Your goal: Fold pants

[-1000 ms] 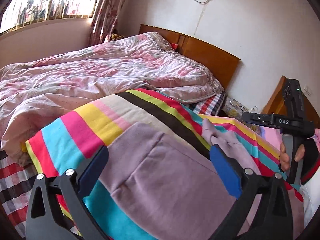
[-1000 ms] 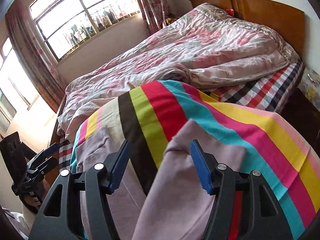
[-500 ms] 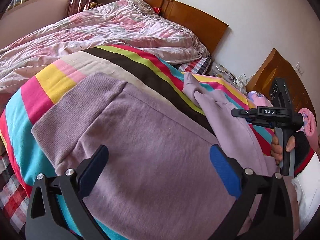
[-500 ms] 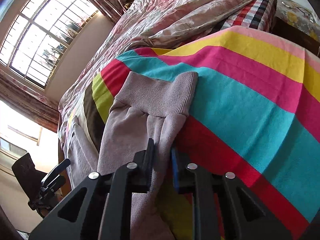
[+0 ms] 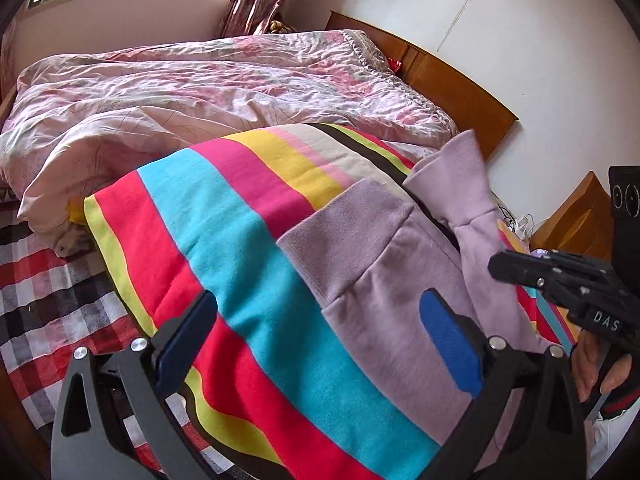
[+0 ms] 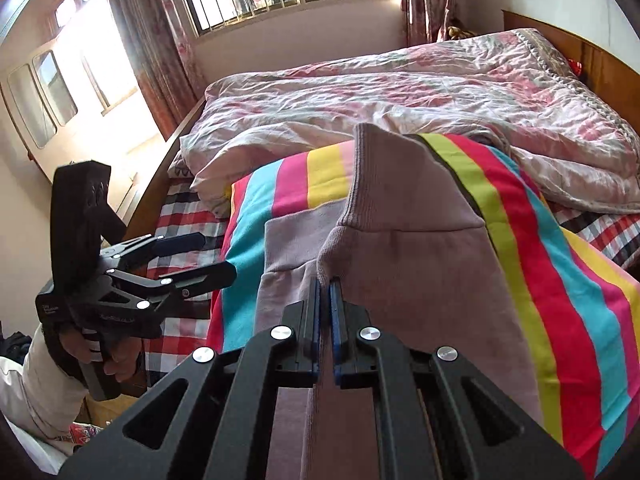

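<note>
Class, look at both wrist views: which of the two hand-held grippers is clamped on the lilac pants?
The right hand-held gripper: its jaws pinch the lilac knit pants. The left hand-held gripper is wide open, holding nothing.

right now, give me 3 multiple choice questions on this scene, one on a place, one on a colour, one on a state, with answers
1. What do the pants lie on?
A. a striped blanket
B. the floor
C. a chair

2. What colour are the pants?
A. navy
B. pale purple
C. green

3. How does the right tool stand?
A. wide open above the bed
B. shut on the pants
C. shut on the quilt

Answers:
1 A: the striped blanket spreads under them on the bed.
2 B: the fabric shows pale purple in both views.
3 B: its fingers are closed on a raised fold of the pants, while the left tool is open.
</note>
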Available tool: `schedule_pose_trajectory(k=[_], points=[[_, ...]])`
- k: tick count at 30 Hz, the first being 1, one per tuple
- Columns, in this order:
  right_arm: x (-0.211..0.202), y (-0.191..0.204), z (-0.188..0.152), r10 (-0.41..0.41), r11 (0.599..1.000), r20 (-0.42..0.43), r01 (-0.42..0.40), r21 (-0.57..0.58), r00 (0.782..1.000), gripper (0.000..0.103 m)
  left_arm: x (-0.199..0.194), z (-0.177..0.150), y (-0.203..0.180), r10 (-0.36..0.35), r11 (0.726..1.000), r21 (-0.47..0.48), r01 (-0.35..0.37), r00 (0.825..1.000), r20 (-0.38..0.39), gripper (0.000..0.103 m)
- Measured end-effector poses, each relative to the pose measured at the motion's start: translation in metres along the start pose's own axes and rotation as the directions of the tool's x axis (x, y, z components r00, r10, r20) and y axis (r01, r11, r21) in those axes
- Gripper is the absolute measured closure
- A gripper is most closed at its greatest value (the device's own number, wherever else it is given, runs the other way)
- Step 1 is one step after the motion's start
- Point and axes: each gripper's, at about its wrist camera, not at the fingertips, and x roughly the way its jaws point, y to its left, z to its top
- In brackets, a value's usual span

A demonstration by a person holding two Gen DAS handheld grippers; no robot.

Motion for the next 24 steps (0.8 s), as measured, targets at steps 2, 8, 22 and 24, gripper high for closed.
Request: schedule_pose_trajectory(k=[2, 8, 22, 24], points=[[0.025, 0.005, -0.010, 0.041, 0.999, -0.053, -0.040, 0.008, 0.998, 0.092, -0.005, -0.006, 0.011, 0.016, 1.000, -0.015, -0.016, 1.000, -0.009, 0.002], [-0.009, -0.018, -0.035, 0.039, 0.995, 0.028, -0.042, 0.087, 0.999, 0.067, -0.009, -0.009, 0.004, -0.047, 0.999, 0.003, 0.047, 0.998, -0.031, 0.002], [-0.096, 0.004, -0.189, -0.229, 0.956, 0.038, 0.217, 0.195, 0.973, 0.056, 0.081, 0.013, -0.071, -0.241, 0.970, 0.011, 0.245, 0.960, -0.146, 0.058], [-0.094, 0.010, -0.202, -0.271, 0.946, 0.002, 0.266, 0.188, 0.963, 0.056, 0.085, 0.014, -0.070, -0.253, 0.966, 0.007, 0.257, 0.957, -0.144, 0.072]])
